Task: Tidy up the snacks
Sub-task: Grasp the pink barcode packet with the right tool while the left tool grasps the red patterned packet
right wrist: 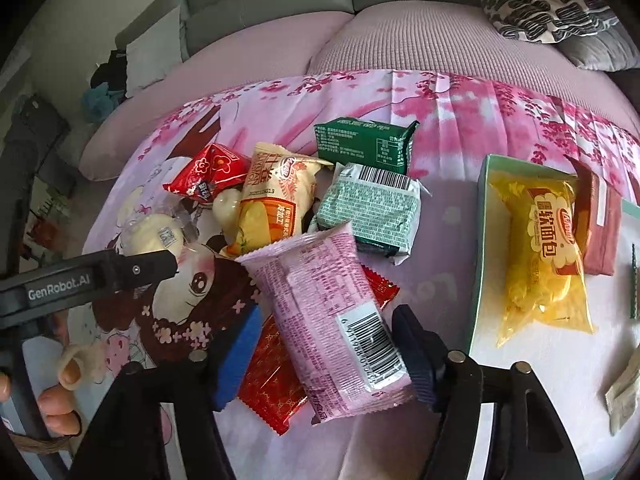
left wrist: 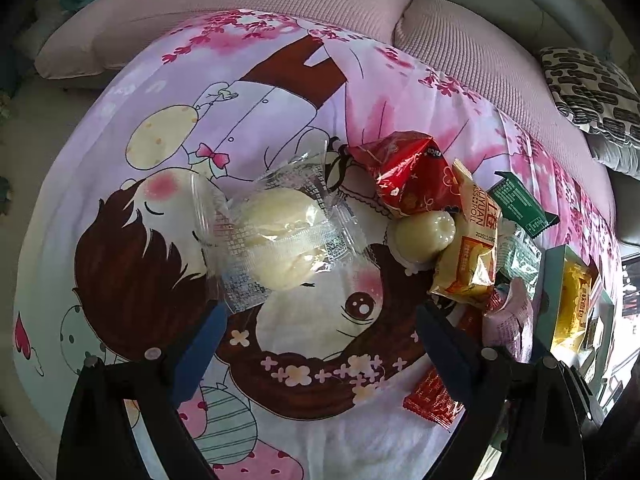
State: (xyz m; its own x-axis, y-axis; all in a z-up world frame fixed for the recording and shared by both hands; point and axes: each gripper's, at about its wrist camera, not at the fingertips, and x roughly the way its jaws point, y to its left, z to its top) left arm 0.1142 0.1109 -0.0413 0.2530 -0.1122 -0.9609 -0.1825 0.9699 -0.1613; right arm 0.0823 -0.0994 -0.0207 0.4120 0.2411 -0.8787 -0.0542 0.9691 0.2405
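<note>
My right tongs (right wrist: 320, 354) clenched on pink pack (right wrist: 328, 320), lifted over red pack (right wrist: 276, 380), left of tray (right wrist: 482, 240). My left tongs (left wrist: 320, 344) released, empty, near side of clear-wrapped bun (left wrist: 280, 236).

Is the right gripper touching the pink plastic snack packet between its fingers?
Cannot tell. In the right wrist view the pink plastic snack packet lies between the right gripper fingers, but pad contact isn't plain.

A pink cartoon-printed cloth (left wrist: 280, 92) covers the work surface; behind it runs a sofa with pink textured seat cushions (right wrist: 400, 36) and grey back cushions (right wrist: 272, 4); a black-and-white patterned pillow (right wrist: 548, 0) sits at its right end; soft light falls evenly.
</note>
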